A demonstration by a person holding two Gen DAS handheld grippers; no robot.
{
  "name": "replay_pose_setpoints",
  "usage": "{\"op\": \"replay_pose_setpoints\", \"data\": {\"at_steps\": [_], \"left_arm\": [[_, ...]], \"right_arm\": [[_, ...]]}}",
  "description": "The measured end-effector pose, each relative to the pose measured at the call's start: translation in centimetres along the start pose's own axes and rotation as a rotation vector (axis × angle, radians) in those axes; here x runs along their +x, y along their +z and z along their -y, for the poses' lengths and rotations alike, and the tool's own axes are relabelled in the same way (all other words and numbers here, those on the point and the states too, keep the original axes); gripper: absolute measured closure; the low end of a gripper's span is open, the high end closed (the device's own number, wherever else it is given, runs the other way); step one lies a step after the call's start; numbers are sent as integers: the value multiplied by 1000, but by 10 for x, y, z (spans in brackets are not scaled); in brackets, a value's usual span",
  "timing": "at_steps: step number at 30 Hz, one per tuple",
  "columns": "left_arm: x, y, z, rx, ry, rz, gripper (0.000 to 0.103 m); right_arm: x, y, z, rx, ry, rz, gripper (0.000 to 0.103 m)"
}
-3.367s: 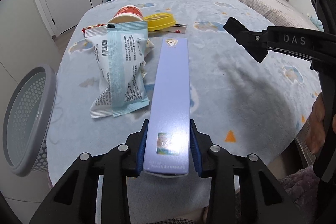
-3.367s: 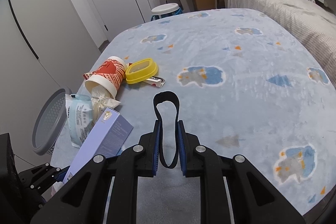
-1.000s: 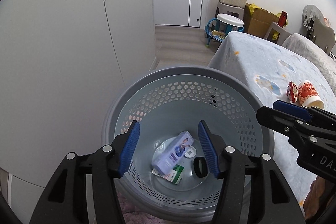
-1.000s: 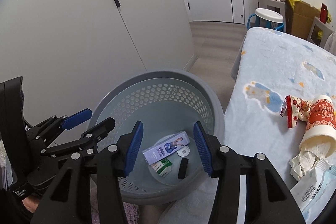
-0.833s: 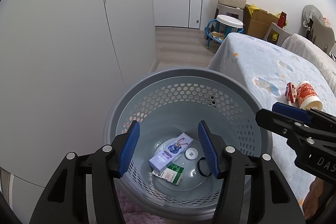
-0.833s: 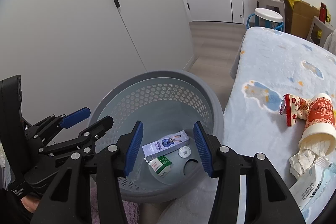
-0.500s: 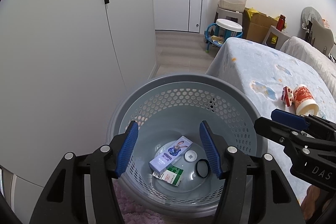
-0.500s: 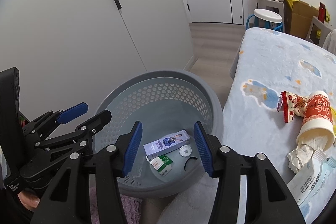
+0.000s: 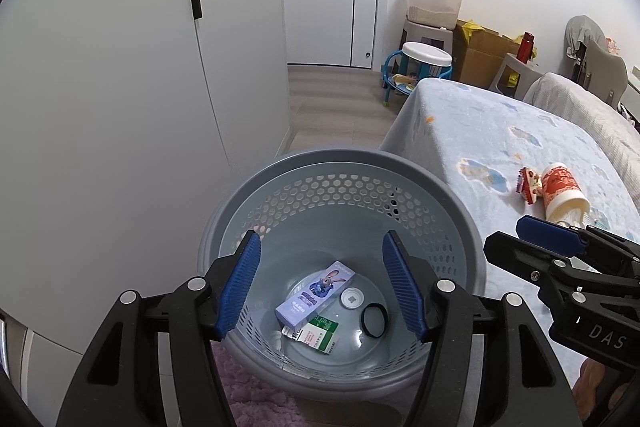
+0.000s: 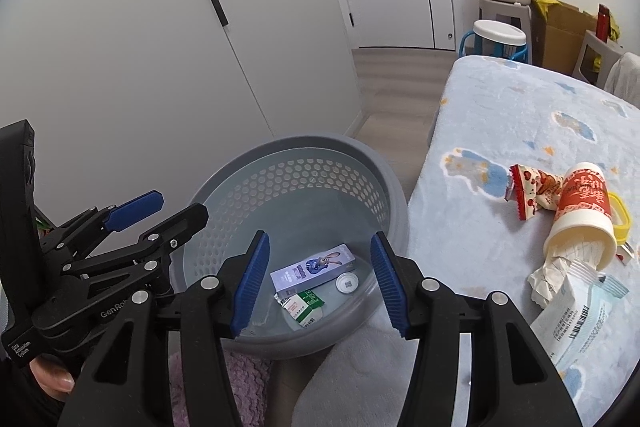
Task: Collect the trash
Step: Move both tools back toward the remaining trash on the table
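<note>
Grey basket (image 9: 452,223): now holds purple carton (image 9: 315,293) and black band (image 9: 374,315) — both dropped in.
Left gripper (image 9: 320,283), right gripper (image 10: 316,277): spread, empty.
Remaining: paper cup (image 10: 582,223) beside basket.

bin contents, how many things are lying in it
4 in the grey bin: purple box, green-and-white packet beneath it, white round cap, black band. More may be hidden.

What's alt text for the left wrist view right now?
The open, empty left gripper hovers over a grey perforated bin holding a purple box, a green-and-white packet, a black band and a white disc. The right gripper enters at right, over a blue patterned bedspread where a red-and-white cup lies tipped.
</note>
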State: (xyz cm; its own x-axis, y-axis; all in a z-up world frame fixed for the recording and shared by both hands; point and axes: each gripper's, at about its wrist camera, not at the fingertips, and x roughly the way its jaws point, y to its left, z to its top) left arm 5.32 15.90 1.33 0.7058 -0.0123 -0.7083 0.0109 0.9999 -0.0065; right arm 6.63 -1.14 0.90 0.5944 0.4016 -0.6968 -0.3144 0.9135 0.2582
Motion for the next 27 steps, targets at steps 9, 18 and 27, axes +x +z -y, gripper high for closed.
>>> {"op": "replay_pose_setpoints", "data": {"at_steps": [9, 18, 27], "left_arm": [[-16, -1, 14, 23, -24, 19, 42], [-34, -6, 41, 58, -64, 32, 42], [-51, -11, 75, 110, -108, 45, 42]], "right_arm": [[-26, -9, 6, 18, -21, 26, 49], [-57, -22, 21, 43, -57, 55, 47], [-89, -38, 44, 80, -103, 83, 47]]}}
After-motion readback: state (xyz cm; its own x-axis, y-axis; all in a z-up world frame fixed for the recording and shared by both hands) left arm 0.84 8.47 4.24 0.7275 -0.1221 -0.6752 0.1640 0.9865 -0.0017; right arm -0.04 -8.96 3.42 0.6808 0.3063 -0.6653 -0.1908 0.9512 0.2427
